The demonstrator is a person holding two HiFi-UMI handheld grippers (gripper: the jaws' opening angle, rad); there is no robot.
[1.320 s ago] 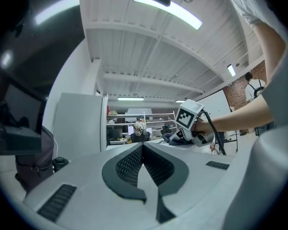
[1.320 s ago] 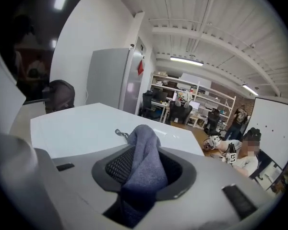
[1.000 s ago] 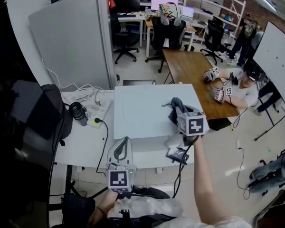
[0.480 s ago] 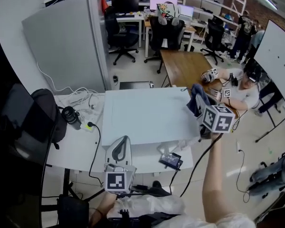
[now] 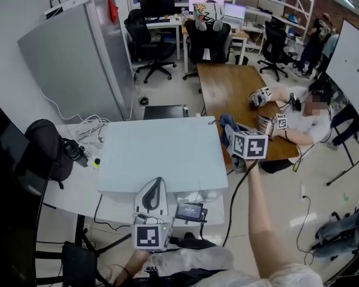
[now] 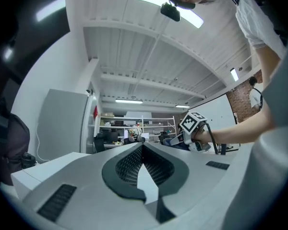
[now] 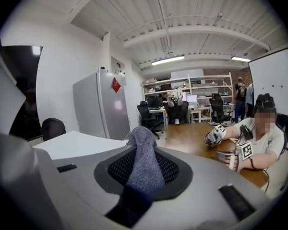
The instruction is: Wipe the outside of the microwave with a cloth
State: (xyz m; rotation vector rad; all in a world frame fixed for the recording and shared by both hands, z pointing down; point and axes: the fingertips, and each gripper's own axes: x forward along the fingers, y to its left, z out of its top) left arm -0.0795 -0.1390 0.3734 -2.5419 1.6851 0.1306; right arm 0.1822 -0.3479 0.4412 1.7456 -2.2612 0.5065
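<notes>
The microwave (image 5: 161, 154) is the white box on the desk; the head view shows its flat top. My right gripper (image 5: 232, 135) hangs just off the box's far right corner, shut on a blue-grey cloth (image 5: 226, 123). In the right gripper view the cloth (image 7: 144, 162) is pinched between the jaws of my right gripper (image 7: 143, 145), with the microwave's top (image 7: 72, 143) to the left. My left gripper (image 5: 152, 187) sits at the box's near edge, jaws together and empty. In the left gripper view the tips of my left gripper (image 6: 143, 150) meet, and the microwave (image 6: 38, 169) is at lower left.
A black backpack (image 5: 45, 148), a dark bottle (image 5: 72, 150) and cables (image 5: 90, 124) lie left of the microwave. A small black device (image 5: 189, 211) sits at the desk's front edge. A grey cabinet (image 5: 78, 58) stands behind. A person (image 5: 299, 115) sits at a wooden table (image 5: 233, 91) on the right.
My right gripper has carried the cloth from the middle right of the microwave's top out past its right edge. The left gripper has come up closer to the box's near edge.
</notes>
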